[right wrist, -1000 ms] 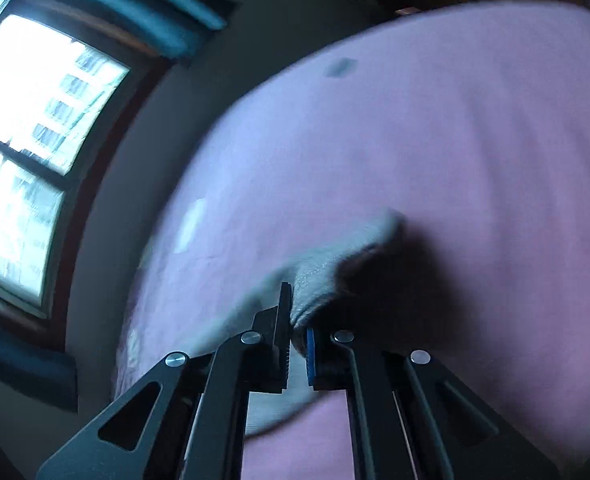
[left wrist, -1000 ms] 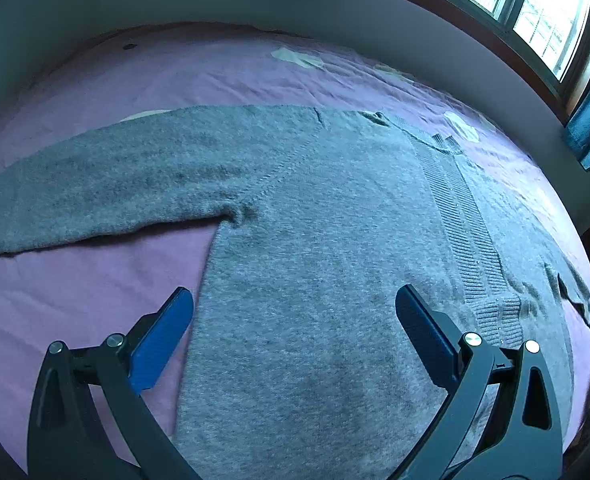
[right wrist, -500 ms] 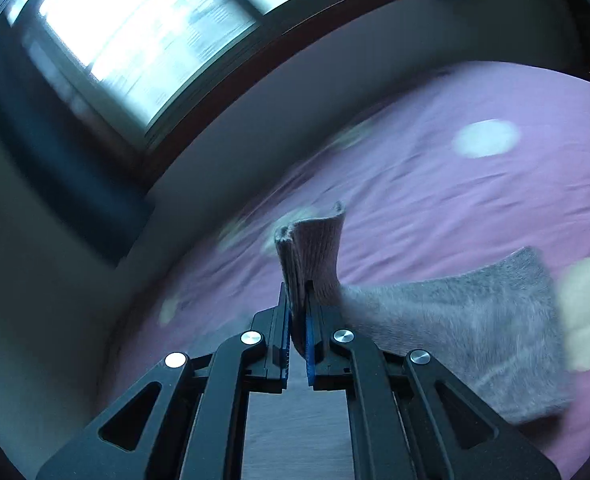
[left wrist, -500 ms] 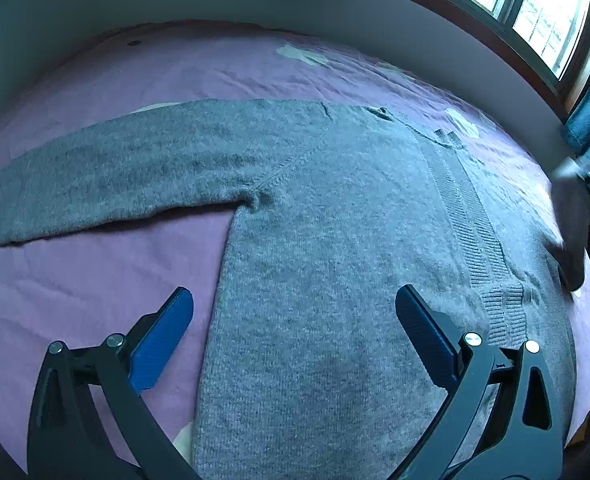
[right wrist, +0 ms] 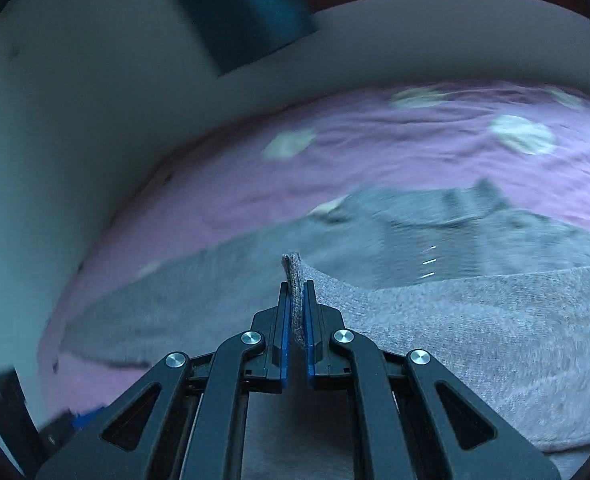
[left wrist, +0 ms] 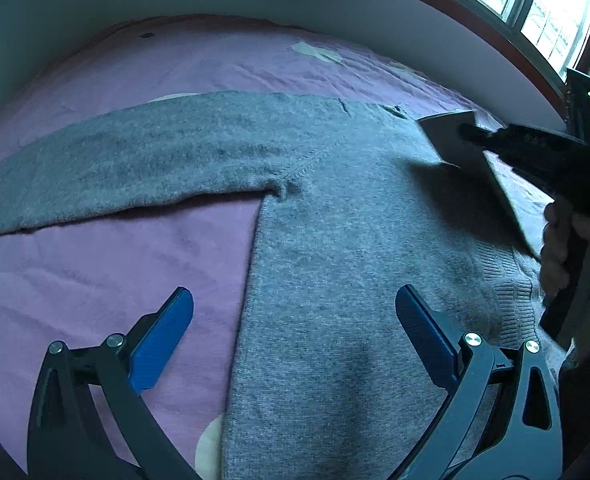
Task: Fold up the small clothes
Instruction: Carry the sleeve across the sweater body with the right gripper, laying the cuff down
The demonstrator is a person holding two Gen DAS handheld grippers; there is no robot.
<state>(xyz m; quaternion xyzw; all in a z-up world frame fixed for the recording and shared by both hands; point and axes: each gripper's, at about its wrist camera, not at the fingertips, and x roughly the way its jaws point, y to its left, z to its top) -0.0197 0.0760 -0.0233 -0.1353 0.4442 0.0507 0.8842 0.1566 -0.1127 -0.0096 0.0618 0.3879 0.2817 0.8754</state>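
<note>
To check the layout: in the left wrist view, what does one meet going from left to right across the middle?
Outstretched sleeve → sweater body → lifted sleeve cuff → right gripper → hand.

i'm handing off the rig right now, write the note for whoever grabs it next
Left hand-held gripper: open, hovering over the lower body of the grey sweater, holding nothing.
Right hand-held gripper: shut on the right sleeve cuff, lifted over the sweater's chest.
Sweater lies flat on the purple bedsheet; left sleeve fully spread out.
Done: right sleeve mid-fold inward.
Left: lay it down, fold left sleeve, fold body.
</note>
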